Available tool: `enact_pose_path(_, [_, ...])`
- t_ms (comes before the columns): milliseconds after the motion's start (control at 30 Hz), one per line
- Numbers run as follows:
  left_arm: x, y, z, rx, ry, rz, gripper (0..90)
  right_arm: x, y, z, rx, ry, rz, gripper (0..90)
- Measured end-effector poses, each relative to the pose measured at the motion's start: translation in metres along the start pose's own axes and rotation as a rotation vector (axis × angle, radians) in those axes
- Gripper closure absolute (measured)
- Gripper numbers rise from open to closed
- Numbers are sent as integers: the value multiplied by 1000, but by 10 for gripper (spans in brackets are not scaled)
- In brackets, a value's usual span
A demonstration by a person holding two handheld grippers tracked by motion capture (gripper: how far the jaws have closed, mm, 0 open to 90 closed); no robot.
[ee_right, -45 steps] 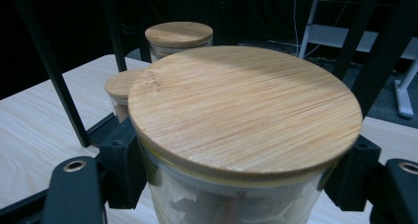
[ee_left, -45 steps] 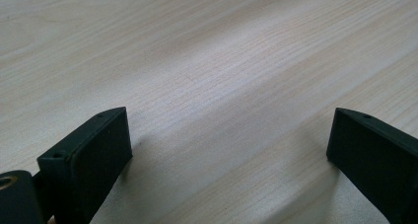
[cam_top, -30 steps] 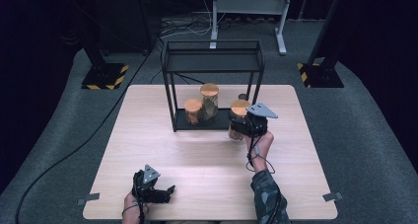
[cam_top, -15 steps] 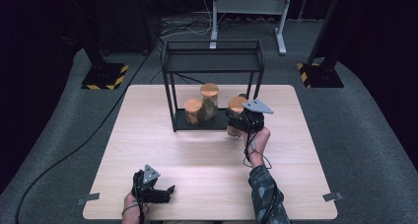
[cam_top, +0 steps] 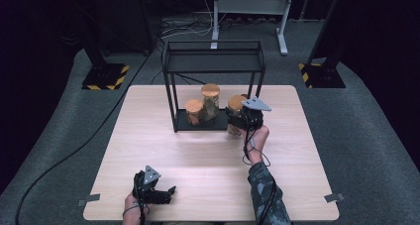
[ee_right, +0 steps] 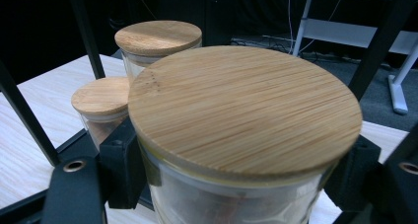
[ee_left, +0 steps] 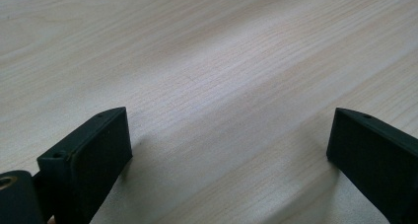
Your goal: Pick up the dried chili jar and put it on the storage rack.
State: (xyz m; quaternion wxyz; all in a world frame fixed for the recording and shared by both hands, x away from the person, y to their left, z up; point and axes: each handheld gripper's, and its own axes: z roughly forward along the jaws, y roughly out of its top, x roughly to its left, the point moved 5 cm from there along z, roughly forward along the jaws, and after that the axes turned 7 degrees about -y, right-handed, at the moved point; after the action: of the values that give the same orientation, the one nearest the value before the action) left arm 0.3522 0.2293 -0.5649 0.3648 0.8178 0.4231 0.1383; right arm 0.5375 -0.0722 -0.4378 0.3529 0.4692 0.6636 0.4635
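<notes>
Right gripper view puts the held jar (ee_right: pixel 245 150) dead centre, upright, its bamboo lid (ee_right: pixel 244 105) level, with the right gripper (ee_right: pixel 236 177) pinching the glass just under the lid from both sides. From this jar, the short jar (ee_right: pixel 101 103) lies at about 9 o'clock and the tall jar (ee_right: pixel 157 41) at 11 o'clock, both on the lower shelf of the black rack (cam_top: pixel 214 84). In the high view the held jar (cam_top: pixel 235 111) is at the rack's right end, by its front right post, so any placement runs toward 10 o'clock. The left gripper (cam_top: pixel 157 193) rests spread wide on the desk (cam_top: pixel 148 136), well apart at 7 o'clock.
</notes>
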Motion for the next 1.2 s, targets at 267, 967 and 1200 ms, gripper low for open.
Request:
enact_pose_path(267, [0,0,0,0,0,0,27,3,2,8,5,0,1,246])
enact_pose_path(967, [0,0,0,-1,-1,0,27,12,3,28,16,2,4,246])
enact_pose_path(1200, [0,0,0,-1,-1,0,29,14,1,37,27,-4,5,246])
